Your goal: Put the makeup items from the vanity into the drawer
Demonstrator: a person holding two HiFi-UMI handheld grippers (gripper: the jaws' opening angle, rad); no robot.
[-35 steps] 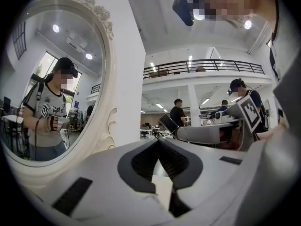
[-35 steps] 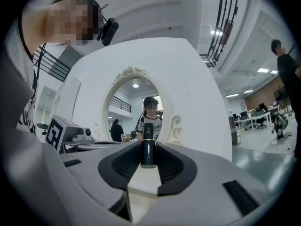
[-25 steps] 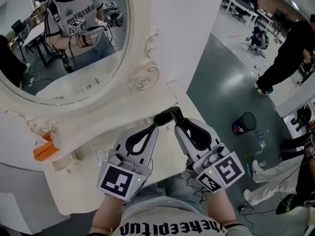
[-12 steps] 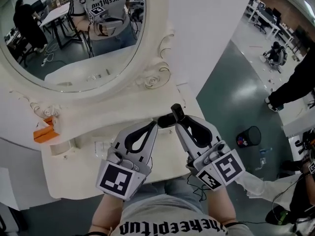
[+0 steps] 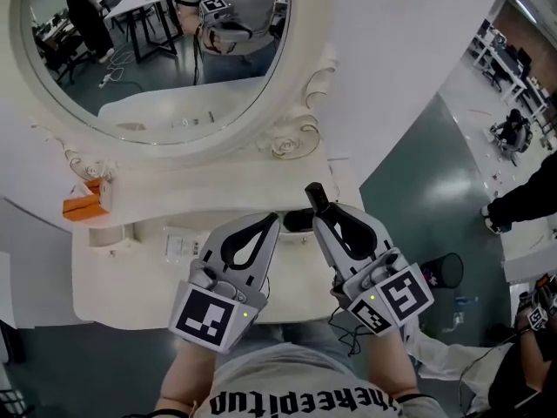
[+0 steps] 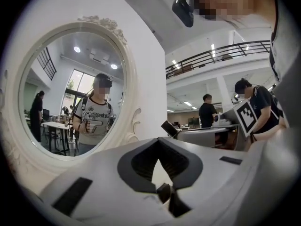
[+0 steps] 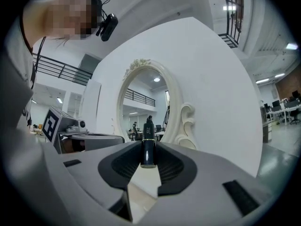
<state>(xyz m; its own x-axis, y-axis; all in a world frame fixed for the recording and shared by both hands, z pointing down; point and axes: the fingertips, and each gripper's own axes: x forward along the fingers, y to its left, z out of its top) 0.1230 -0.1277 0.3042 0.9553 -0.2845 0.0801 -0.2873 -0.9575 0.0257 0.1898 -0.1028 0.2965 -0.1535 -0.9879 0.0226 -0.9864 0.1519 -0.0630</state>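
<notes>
In the head view's centre, above the vanity (image 5: 122, 277), the right gripper (image 5: 320, 220) pinches a lipstick (image 5: 315, 196) upright, the left gripper view shows the left gripper (image 6: 159, 142) closed on nothing, and the right gripper view shows jaws clamping the lipstick's lower end, which looks light, stiff and slippery, likely safer held mid-barrel.

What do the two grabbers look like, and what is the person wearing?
The left gripper and right gripper are pale grey plastic, with broad fingers lined in black ribbed pads. Each carries a cube of black-and-white square markers and a green light. A thin black cable hangs by the right one. The person wears a light grey T-shirt with black lettering.
</notes>
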